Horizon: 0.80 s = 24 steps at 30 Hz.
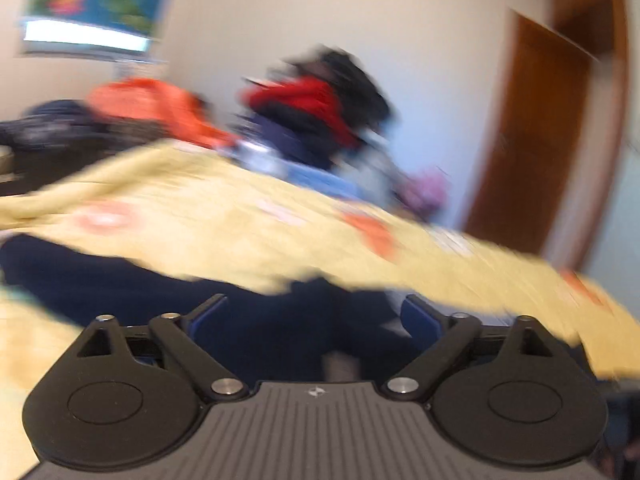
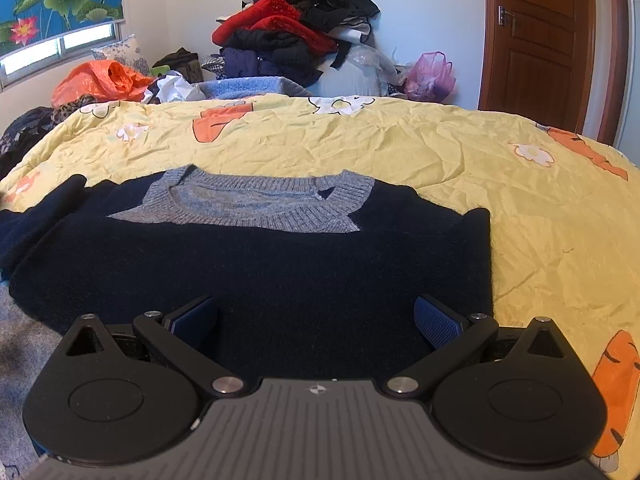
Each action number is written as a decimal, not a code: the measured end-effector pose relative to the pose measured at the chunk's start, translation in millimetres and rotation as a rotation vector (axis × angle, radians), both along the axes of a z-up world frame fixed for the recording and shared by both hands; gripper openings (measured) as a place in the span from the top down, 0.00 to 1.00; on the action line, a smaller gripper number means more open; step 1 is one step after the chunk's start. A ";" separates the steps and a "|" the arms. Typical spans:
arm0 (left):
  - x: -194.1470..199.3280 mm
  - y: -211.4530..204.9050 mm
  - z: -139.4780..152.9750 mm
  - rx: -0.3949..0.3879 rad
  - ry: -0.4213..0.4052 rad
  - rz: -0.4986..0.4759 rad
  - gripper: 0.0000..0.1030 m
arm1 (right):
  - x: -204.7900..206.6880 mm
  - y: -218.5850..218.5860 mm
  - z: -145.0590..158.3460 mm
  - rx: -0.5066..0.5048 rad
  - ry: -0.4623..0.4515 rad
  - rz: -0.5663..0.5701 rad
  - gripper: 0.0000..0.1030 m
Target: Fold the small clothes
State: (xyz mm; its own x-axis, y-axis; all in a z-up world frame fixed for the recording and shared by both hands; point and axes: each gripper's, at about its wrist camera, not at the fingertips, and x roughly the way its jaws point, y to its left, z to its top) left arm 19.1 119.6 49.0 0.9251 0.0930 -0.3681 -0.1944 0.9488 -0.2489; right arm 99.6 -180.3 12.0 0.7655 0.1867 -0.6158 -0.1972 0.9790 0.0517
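Note:
A small navy sweater (image 2: 256,264) with a grey knit collar (image 2: 256,204) lies flat on the yellow quilt (image 2: 440,152). Its sleeves look folded in at both sides. My right gripper (image 2: 316,320) is open and empty, low over the sweater's lower part, with its blue pads (image 2: 438,322) apart. The left wrist view is blurred by motion. In it my left gripper (image 1: 316,320) is open and empty above the navy sweater (image 1: 160,280), with the quilt (image 1: 240,216) tilted across the frame.
A heap of red, black and navy clothes (image 2: 296,36) is piled at the far side of the bed. An orange plastic bag (image 2: 100,80) lies at the far left and a pink bag (image 2: 430,74) at the far right. A brown door (image 2: 540,40) stands at right.

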 end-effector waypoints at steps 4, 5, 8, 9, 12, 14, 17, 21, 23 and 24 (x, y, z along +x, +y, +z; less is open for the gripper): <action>-3.7 111.1 -5.2 -0.207 0.059 0.291 0.08 | 0.0 0.0 0.2 -0.003 0.000 0.000 0.00; -3.8 141.6 -11.0 -0.310 0.083 0.357 0.08 | 0.0 0.2 0.2 -0.003 0.000 0.000 0.00; -13.7 216.6 -35.4 -0.669 0.079 0.468 0.09 | 0.1 0.0 0.1 -0.003 0.000 0.000 0.00; -18.2 231.9 -42.5 -0.759 0.054 0.484 0.09 | 0.1 0.1 0.1 -0.003 0.000 0.000 0.00; -20.2 254.0 -55.3 -0.887 0.015 0.461 0.17 | 0.1 -0.1 0.0 -0.003 -0.001 0.000 0.00; -14.7 255.7 -58.4 -0.905 0.020 0.421 0.47 | 0.0 -0.1 0.0 -0.002 -0.001 0.001 0.00; 0.9 249.4 -59.3 -0.878 0.067 0.385 0.54 | -0.1 0.0 0.1 -0.002 -0.001 0.001 0.00; 11.8 257.3 -65.1 -0.836 0.094 0.443 0.54 | -0.5 0.1 0.3 -0.001 -0.001 0.001 0.00; 14.2 257.5 -61.5 -0.801 0.101 0.466 0.70 | -0.5 -0.4 0.1 0.003 -0.001 0.001 0.00; 19.6 255.9 -57.7 -0.752 0.129 0.472 0.90 | -0.4 -0.4 0.2 0.004 -0.001 0.001 0.00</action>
